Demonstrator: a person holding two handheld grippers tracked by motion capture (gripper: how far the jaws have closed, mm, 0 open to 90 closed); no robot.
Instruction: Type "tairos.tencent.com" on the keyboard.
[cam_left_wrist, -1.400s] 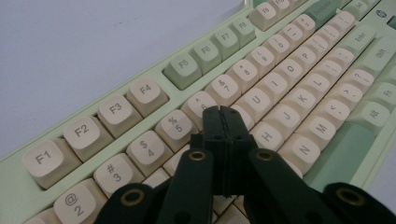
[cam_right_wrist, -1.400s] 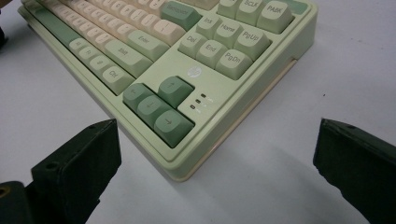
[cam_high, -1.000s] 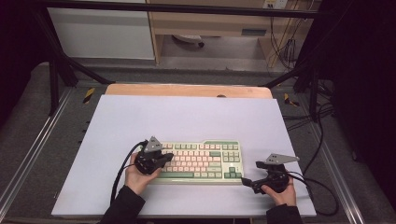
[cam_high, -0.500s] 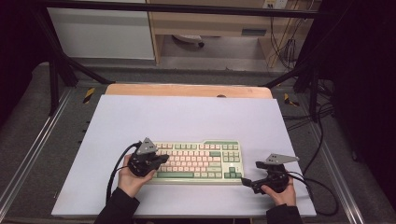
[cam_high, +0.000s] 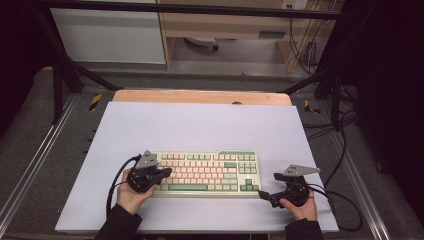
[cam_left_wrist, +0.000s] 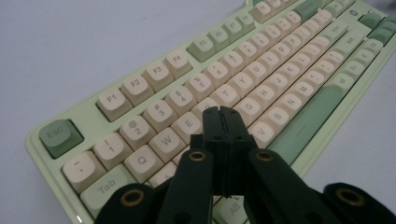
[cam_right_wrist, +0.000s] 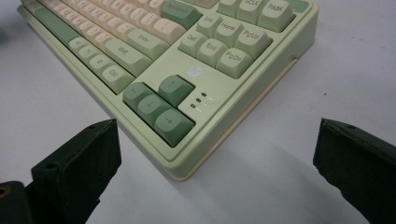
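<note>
keyboard on the mat, one gripper on each side

a big pale mat (cam_high: 200, 125) covers the bench. the bench's wood edge (cam_high: 200, 96) peeks out along the far side.

a green and cream keyboard (cam_high: 210, 172) lies flat on the mat, close to the near edge and about in the middle from side to side. its long side runs along that near edge.

the left gripper (cam_high: 162, 174) is over the keyboard's left end, held in a hand (cam_high: 131, 194) that comes up from the near edge. its two black jaws are pressed tight together with nothing between them. in the left gripper view the tips (cam_left_wrist: 223, 114) sit over the letter keys near the e and r keys; you cannot tell if they touch a key.

the right gripper (cam_high: 264, 195) rests on the mat just beside the keyboard's near right corner, held in the other hand (cam_high: 300, 205). its jaws are spread wide with nothing in them. in the right gripper view the corner with the arrow keys (cam_right_wrist: 159, 105) lies between the jaws, a little way ahead of them.
</note>
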